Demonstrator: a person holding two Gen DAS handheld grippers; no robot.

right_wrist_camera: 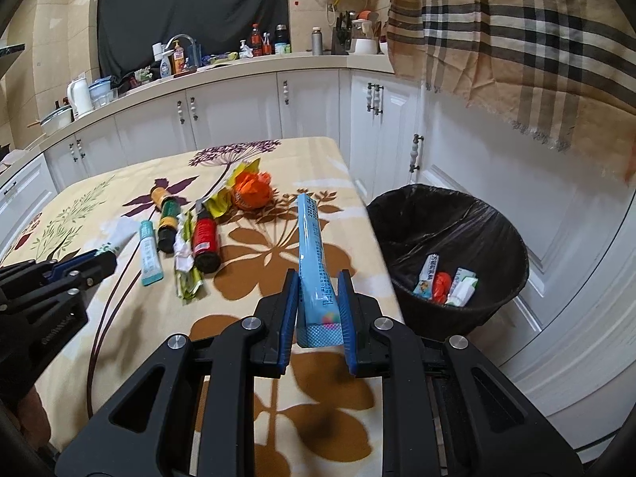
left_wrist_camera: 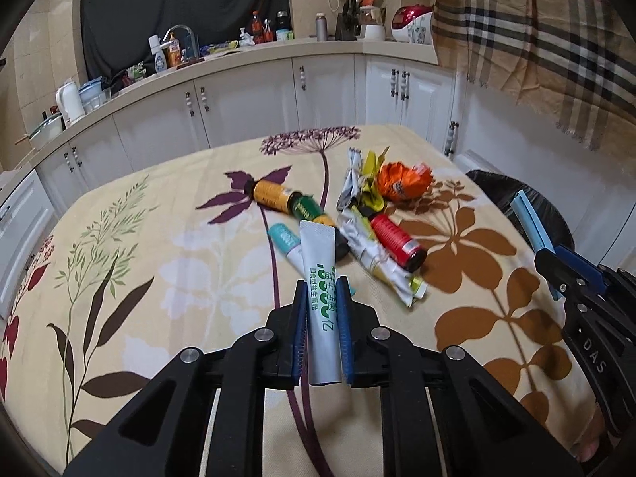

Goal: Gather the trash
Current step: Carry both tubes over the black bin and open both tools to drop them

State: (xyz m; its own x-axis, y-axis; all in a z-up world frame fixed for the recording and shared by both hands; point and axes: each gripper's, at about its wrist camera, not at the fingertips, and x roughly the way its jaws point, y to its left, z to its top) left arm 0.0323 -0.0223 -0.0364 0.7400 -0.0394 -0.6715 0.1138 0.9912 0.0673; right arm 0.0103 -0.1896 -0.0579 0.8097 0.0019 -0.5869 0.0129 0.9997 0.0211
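My left gripper (left_wrist_camera: 322,290) is shut on a white sachet with green print (left_wrist_camera: 320,274), held above the flowered table. My right gripper (right_wrist_camera: 318,278) is shut on a long light-blue packet (right_wrist_camera: 314,254), held over the table's right side near the bin. It also shows in the left wrist view (left_wrist_camera: 530,222). The black-lined trash bin (right_wrist_camera: 449,214) stands right of the table and holds a few wrappers (right_wrist_camera: 445,282). On the table lie a red bottle (right_wrist_camera: 204,240), a yellow-green bottle (right_wrist_camera: 167,218), a teal tube (right_wrist_camera: 149,252), crumpled wrappers (right_wrist_camera: 187,262) and an orange ball of wrapper (right_wrist_camera: 252,190).
The table (right_wrist_camera: 278,159) wears a cream floral cloth. White kitchen cabinets (right_wrist_camera: 238,111) and a cluttered counter run behind it. A plaid cloth (right_wrist_camera: 516,39) hangs at the upper right above the bin.
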